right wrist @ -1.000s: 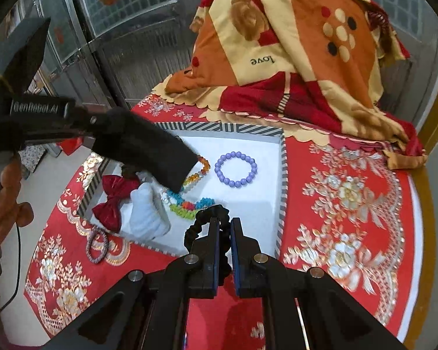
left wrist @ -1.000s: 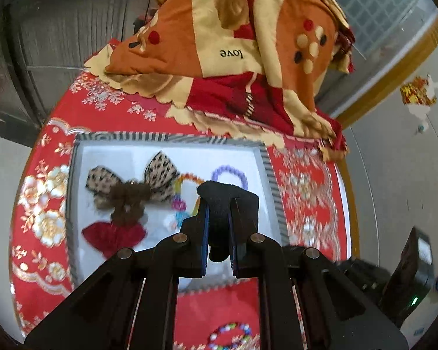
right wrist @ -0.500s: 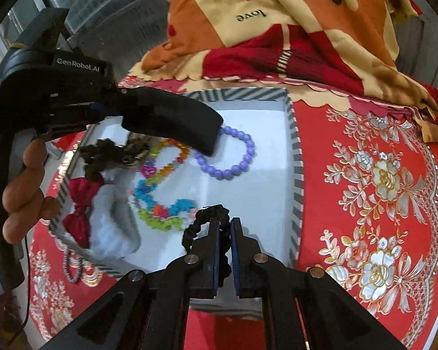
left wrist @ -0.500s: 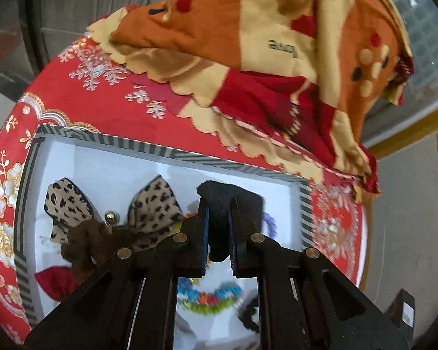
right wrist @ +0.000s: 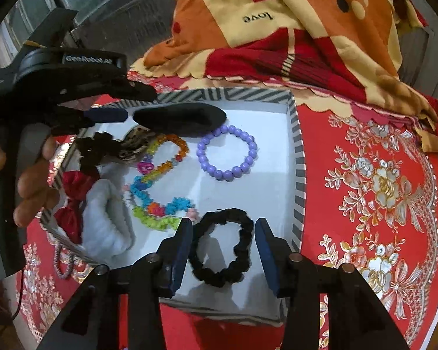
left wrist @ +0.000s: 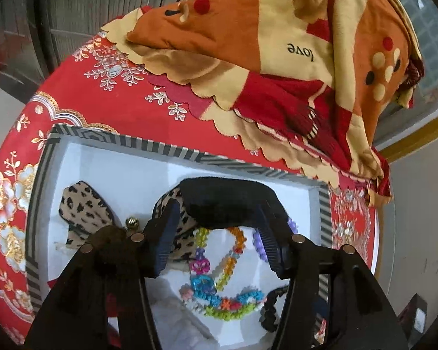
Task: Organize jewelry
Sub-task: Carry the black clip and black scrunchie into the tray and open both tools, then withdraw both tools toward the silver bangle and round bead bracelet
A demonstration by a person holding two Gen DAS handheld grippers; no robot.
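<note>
Two grippers are hovering over the tray [right wrist: 297,151], fingers just spreading. Low in the right view, the right gripper [right wrist: 223,255] is releasing a black hair tie [right wrist: 222,248] lying on the tray floor: soft, light, best pinched across its band. Farther up, the left gripper [left wrist: 216,242] is straddling a black hair clip [left wrist: 227,201], probably stiffer. Only the right view is showing the purple bracelet [right wrist: 227,151] whole.

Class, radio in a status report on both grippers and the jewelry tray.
Both grippers just opened. Black ruffled scrunchie lies free in striped white tray. Black fuzzy hair clip at left gripper's tips. Nothing blocking.
</note>
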